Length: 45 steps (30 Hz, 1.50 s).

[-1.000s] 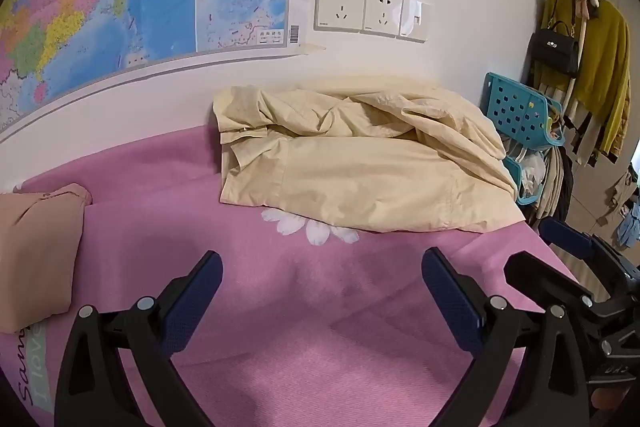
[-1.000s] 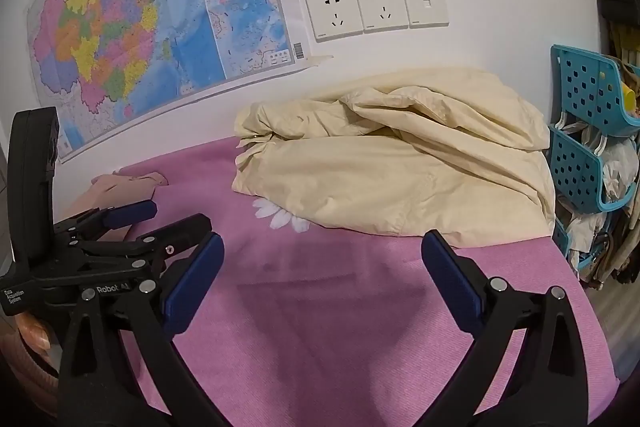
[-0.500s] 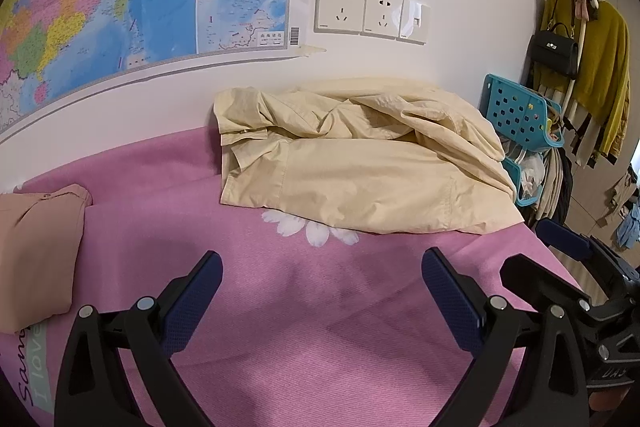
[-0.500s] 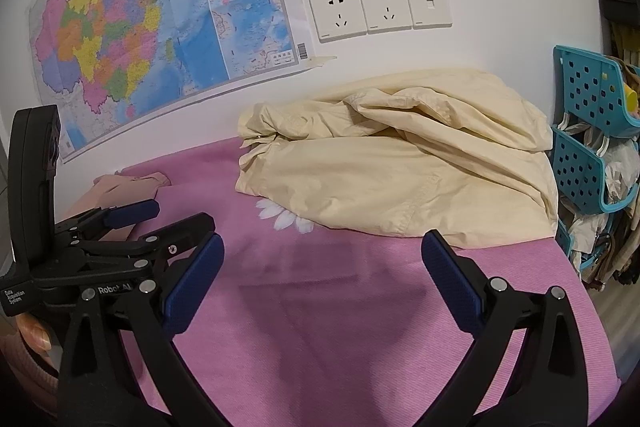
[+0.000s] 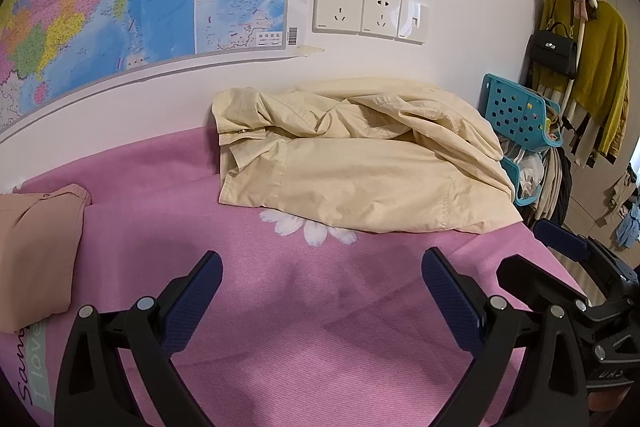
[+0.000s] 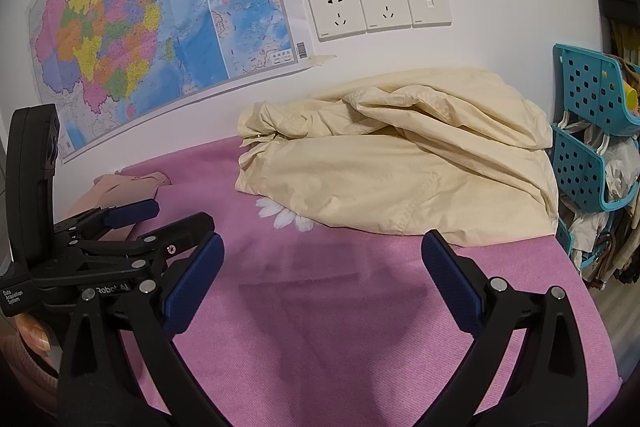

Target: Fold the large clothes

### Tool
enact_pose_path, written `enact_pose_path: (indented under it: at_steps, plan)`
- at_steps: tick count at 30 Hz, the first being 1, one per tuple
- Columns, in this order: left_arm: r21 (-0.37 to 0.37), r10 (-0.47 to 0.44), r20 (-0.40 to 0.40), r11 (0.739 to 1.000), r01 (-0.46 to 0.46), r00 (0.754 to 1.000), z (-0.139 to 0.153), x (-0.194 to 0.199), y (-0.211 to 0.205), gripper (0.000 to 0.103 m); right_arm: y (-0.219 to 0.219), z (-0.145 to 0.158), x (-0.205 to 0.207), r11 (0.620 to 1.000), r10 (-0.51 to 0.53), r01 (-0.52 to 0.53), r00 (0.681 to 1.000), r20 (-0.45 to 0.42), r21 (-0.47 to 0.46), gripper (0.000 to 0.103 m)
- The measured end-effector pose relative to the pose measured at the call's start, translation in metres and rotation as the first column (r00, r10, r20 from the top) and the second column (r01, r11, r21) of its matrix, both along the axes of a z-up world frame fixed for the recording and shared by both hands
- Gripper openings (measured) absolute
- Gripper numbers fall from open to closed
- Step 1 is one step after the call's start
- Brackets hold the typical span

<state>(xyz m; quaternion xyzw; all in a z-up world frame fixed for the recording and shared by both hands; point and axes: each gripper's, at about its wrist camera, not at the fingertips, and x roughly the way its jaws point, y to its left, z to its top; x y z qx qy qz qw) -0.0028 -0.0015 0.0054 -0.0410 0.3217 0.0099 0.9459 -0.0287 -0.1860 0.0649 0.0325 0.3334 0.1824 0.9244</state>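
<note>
A crumpled cream-yellow garment lies in a heap on the pink bed cover against the wall; it also shows in the right wrist view. My left gripper is open and empty, hovering over the bare cover in front of the garment. My right gripper is open and empty, also short of the garment. Each gripper shows at the edge of the other's view: the right one and the left one.
A folded peach garment lies at the left of the bed. A map and wall sockets are on the wall. A blue plastic basket rack and hanging clothes stand past the bed's right edge.
Both grippers have drifted slightly toward the cream garment, which looks a little larger and lower in view. Both stay open and empty.
</note>
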Motion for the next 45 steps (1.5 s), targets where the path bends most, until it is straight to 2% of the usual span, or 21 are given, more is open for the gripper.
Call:
enact_pose_path:
  at_steps: [29, 32, 38, 43, 45]
  plan:
    - [-0.020, 0.002, -0.033, 1.000, -0.003, 0.999, -0.006, 0.012, 0.002, 0.096, 0.001, 0.000, 0.014, 0.999, 0.029, -0.029, 1.000, 0.005, -0.021, 0.097]
    - [-0.039, 0.011, -0.057, 0.999, -0.013, 0.998, -0.010, 0.023, 0.008, 0.096, 0.002, 0.001, 0.024, 0.998, 0.049, -0.048, 0.999, 0.014, -0.047, 0.097]
    - [-0.048, 0.034, -0.103, 0.998, -0.039, 0.994, -0.023, 0.053, 0.021, 0.096, 0.009, 0.001, 0.072, 0.983, 0.096, -0.090, 0.995, 0.030, -0.160, 0.097]
    - [-0.056, 0.036, -0.154, 0.997, -0.045, 0.987, -0.038, 0.082, 0.028, 0.096, 0.029, -0.002, 0.129, 0.947, 0.157, -0.137, 0.987, 0.045, -0.291, 0.097]
    - [-0.050, 0.042, -0.169, 0.997, -0.051, 0.985, -0.045, 0.092, 0.029, 0.096, 0.040, -0.005, 0.150, 0.925, 0.189, -0.163, 0.981, 0.043, -0.342, 0.091]
